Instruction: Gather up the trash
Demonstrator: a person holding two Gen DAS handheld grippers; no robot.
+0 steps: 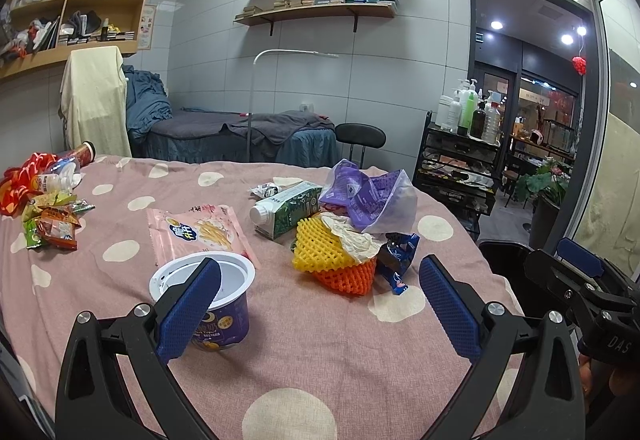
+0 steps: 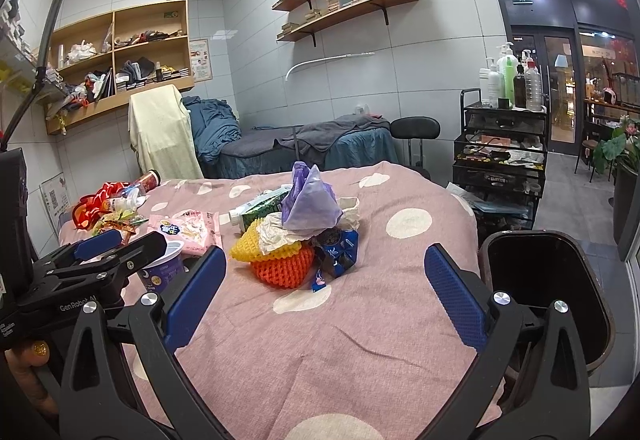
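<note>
Dark bin's inside in right view, left clips it

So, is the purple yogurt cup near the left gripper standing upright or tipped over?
Upright. The yogurt cup stands on its base on the tablecloth, its white rim facing up and its lid off. Whether anything is left inside, I cannot tell.

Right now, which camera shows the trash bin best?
The right wrist view: the bin stands beside the table with its open mouth and rim in plain sight. The left wrist view catches only a dark sliver of the bin behind the right gripper.
</note>
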